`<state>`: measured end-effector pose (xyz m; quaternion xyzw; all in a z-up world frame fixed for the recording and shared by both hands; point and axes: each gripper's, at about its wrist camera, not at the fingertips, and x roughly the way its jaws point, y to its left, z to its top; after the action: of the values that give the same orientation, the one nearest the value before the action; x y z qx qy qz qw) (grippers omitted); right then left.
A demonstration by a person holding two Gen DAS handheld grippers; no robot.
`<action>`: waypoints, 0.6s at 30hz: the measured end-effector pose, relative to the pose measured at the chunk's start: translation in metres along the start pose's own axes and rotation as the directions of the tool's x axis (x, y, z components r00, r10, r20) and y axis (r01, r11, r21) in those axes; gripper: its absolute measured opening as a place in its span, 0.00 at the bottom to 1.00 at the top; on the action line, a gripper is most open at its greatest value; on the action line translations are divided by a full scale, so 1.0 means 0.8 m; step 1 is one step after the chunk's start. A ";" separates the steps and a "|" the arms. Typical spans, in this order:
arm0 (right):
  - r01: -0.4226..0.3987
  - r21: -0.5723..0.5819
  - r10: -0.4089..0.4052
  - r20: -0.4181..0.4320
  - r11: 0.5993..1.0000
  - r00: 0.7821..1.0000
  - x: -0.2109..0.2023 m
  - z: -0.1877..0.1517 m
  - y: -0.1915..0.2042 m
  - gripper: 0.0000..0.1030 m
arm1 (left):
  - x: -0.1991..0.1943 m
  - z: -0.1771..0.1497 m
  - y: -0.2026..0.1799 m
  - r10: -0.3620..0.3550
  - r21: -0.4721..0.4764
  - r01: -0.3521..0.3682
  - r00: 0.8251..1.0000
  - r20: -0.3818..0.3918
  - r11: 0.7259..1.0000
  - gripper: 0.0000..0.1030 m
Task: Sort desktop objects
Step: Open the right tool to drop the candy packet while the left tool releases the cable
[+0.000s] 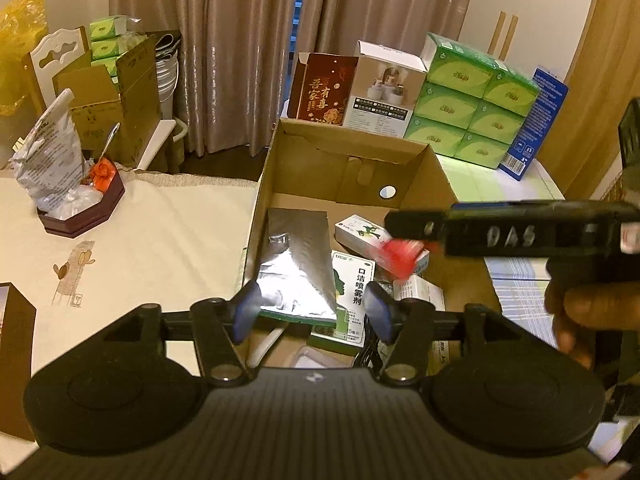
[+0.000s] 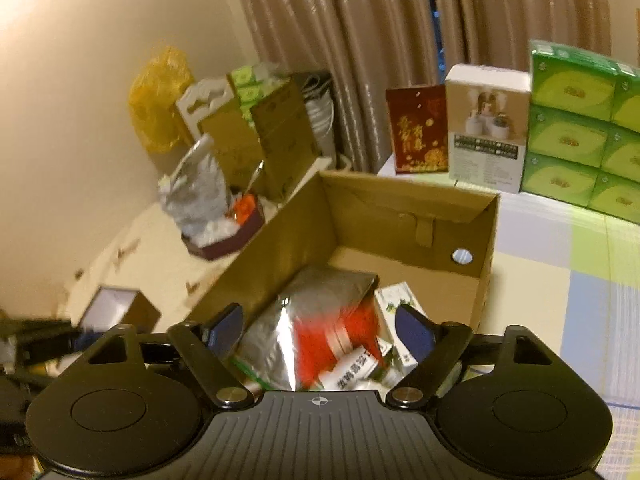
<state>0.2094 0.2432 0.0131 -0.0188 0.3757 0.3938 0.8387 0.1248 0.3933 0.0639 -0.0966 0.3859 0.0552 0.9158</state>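
An open cardboard box (image 1: pixel 352 136) (image 2: pixel 404 194) stands on the table. Inside lie a silver foil pouch (image 1: pixel 296 264) (image 2: pixel 276 340), a green-and-white spray carton (image 1: pixel 354 284) and a white medicine carton (image 1: pixel 356 232) (image 2: pixel 396 296). My left gripper (image 1: pixel 312 312) is open and holds nothing, low over the box's near end. A hand holds my right gripper (image 1: pixel 400 226) (image 2: pixel 320 332) over the box from the right, and it is open. A blurred red-and-white carton (image 1: pixel 396 258) (image 2: pixel 336 340) sits just under its fingers, over the other cartons; I cannot tell whether it touches them.
A dark red tray (image 1: pixel 80 216) (image 2: pixel 224 244) with crumpled bags sits on the cream cloth at left. Behind the box stand a red card box (image 1: pixel 324 88), a white product box (image 1: pixel 384 92), stacked green tissue packs (image 1: pixel 472 112) and a blue box (image 1: pixel 536 120). A brown box (image 2: pixel 116 312) lies near left.
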 end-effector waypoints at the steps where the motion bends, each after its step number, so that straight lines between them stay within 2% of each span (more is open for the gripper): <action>1: 0.003 0.002 -0.003 0.000 1.000 1.000 -0.002 0.001 -0.001 0.79 | -0.002 -0.002 0.001 0.002 -0.001 -0.002 1.000 0.001 1.000 0.56; 4: 0.023 -0.006 -0.023 -0.008 1.000 1.000 -0.008 0.001 -0.004 0.79 | -0.008 -0.008 0.001 0.011 -0.004 -0.011 1.000 0.003 1.000 0.64; 9: 0.048 -0.015 -0.049 -0.016 0.999 0.999 -0.024 -0.007 -0.005 0.81 | -0.029 -0.018 -0.002 0.033 -0.011 -0.033 0.998 0.052 0.999 0.91; 11: 0.058 -0.029 -0.058 -0.016 0.998 0.998 -0.035 -0.011 -0.002 0.84 | -0.041 -0.020 -0.005 0.063 -0.001 -0.063 0.995 0.080 0.998 0.98; 18: 0.086 -0.058 -0.085 0.007 0.995 0.996 -0.080 -0.025 0.013 0.95 | -0.088 -0.026 -0.015 0.118 0.003 -0.119 0.983 0.142 0.993 0.99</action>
<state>0.1642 0.2023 0.0427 -0.0581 0.3609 0.3683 0.8548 0.0634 0.3753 0.1020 -0.0639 0.3251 0.1141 0.9366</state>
